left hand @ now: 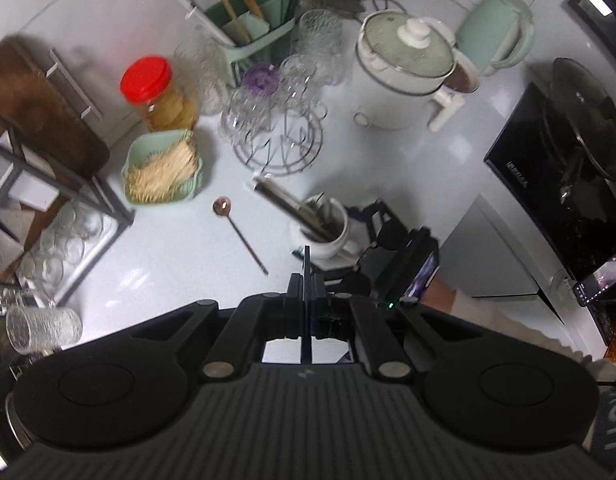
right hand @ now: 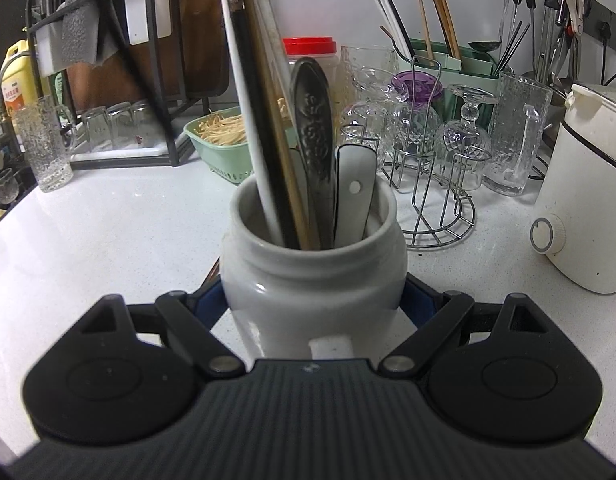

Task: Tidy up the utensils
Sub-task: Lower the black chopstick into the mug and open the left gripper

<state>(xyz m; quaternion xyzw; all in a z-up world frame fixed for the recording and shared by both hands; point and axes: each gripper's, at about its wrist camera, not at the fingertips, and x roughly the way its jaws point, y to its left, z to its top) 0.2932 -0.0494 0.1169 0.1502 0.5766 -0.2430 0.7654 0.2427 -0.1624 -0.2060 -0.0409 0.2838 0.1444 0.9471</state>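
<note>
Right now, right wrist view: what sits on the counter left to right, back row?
Yellow bottle → tall textured glass → green basket → red-lidded jar → wire glass rack → glass mug → white cooker.

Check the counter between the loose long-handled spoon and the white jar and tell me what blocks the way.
Nothing visible does. The spoon lies alone on bare countertop left of the white jar, which the right gripper clamps. The left gripper is shut and empty above them. Inside the jar, leaning chopsticks crowd the mouth.
</note>
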